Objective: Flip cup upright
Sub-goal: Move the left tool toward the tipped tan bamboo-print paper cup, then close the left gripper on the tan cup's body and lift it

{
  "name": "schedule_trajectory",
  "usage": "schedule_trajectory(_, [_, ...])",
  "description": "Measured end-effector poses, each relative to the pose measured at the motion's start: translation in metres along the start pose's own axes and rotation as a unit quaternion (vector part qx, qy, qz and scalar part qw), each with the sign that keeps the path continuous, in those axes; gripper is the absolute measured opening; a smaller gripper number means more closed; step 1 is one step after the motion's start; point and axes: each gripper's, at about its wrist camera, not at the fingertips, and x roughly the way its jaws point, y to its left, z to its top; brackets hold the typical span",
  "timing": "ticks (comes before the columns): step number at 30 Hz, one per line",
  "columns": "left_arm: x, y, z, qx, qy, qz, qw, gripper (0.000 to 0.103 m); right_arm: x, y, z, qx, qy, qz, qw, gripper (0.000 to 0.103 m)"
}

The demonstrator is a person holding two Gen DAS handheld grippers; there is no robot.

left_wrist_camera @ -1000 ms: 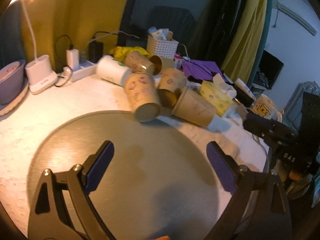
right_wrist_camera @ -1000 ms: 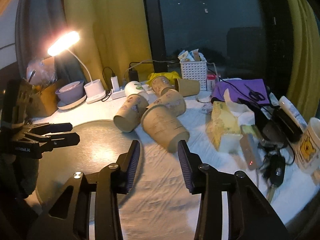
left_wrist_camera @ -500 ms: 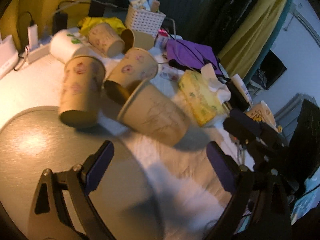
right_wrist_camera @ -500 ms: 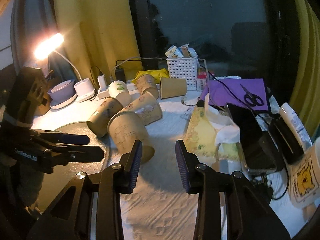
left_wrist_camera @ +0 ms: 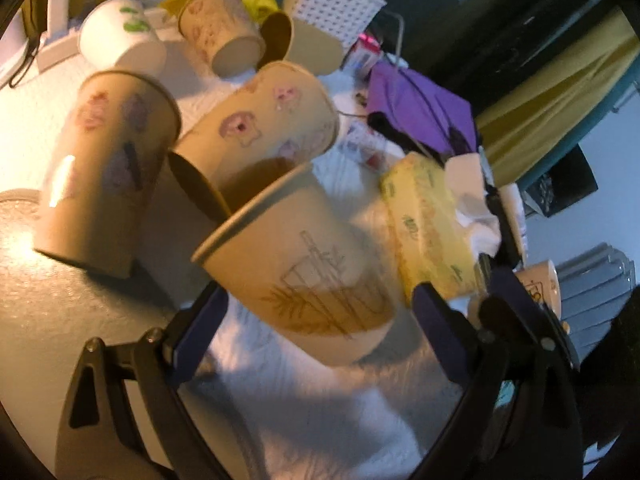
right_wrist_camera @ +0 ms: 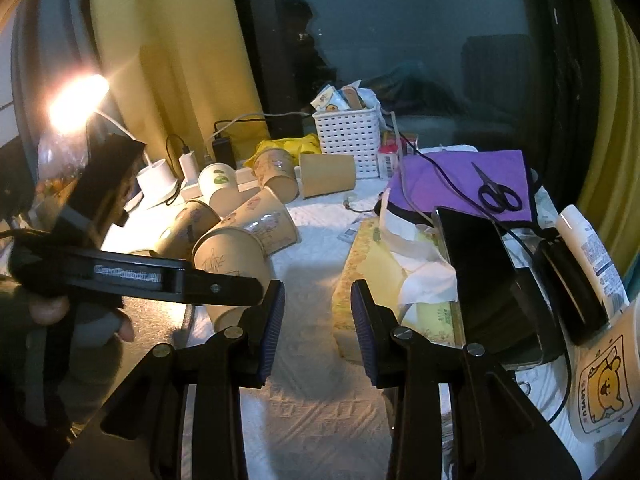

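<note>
Several paper cups lie tipped over on the white cloth. The nearest, a tan cup with a bamboo drawing (left_wrist_camera: 316,284), lies on its side, base toward me, partly between the wide-open fingers of my left gripper (left_wrist_camera: 320,328), apart from both pads. It also shows in the right wrist view (right_wrist_camera: 232,268), behind the left gripper (right_wrist_camera: 176,280). A cup with pink prints (left_wrist_camera: 260,124) leans behind it, another (left_wrist_camera: 104,184) lies to its left. My right gripper (right_wrist_camera: 318,320) is open and empty over the cloth.
A round grey mat (left_wrist_camera: 48,300) lies at the left. A yellow tissue box (left_wrist_camera: 428,232) sits right of the cups. A white basket (right_wrist_camera: 346,136), purple cloth with scissors (right_wrist_camera: 496,192), a phone (right_wrist_camera: 480,264), a bear mug (right_wrist_camera: 604,392) and a lit lamp (right_wrist_camera: 76,96) crowd the table.
My left gripper has moved right and forward off the grey mat until its open fingers reach around the bamboo cup. My right gripper has shifted a little to the right.
</note>
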Motion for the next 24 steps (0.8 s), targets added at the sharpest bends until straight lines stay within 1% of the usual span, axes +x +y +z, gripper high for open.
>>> schedule_trajectory(3, [0.007, -0.002, 0.005, 0.008, -0.007, 0.008, 0.9999, 0.094, 0.0, -0.001, -0.001, 0.003, 0.0, -0.002, 1.0, 0.037])
schedule_trajectory(4, [0.009, -0.003, 0.007, 0.01, -0.007, 0.007, 0.9999, 0.091, -0.001, -0.002, -0.002, 0.004, 0.0, -0.002, 1.0, 0.037])
schedule_trajectory(5, [0.011, -0.004, 0.009, 0.017, -0.005, 0.012, 0.9998, 0.08, -0.001, -0.002, -0.002, 0.007, 0.001, -0.003, 1.0, 0.037])
schedule_trajectory(6, [0.014, -0.003, 0.01, 0.021, -0.001, 0.012, 0.9997, 0.076, -0.001, -0.002, -0.003, 0.009, 0.002, -0.004, 1.0, 0.037])
schedule_trajectory(7, [0.016, -0.002, 0.011, 0.023, 0.004, 0.009, 0.9997, 0.07, -0.002, -0.001, -0.004, 0.01, 0.002, -0.005, 1.0, 0.037])
schedule_trajectory(8, [0.017, -0.002, 0.011, 0.026, 0.006, 0.008, 0.9996, 0.067, -0.003, 0.0, -0.005, 0.011, 0.002, -0.007, 1.0, 0.037])
schedule_trajectory(11, [0.012, -0.003, 0.008, 0.042, 0.005, 0.004, 0.9991, 0.065, -0.007, 0.006, -0.005, 0.011, 0.0, -0.011, 1.0, 0.037])
schedule_trajectory(17, [-0.01, 0.001, -0.009, 0.07, 0.01, -0.019, 0.9973, 0.065, -0.016, 0.025, -0.005, 0.01, -0.006, -0.02, 1.0, 0.037])
schedule_trajectory(24, [-0.051, 0.013, -0.032, 0.122, -0.014, -0.038, 0.9917, 0.065, -0.029, 0.061, -0.008, 0.015, -0.01, -0.034, 0.999, 0.037])
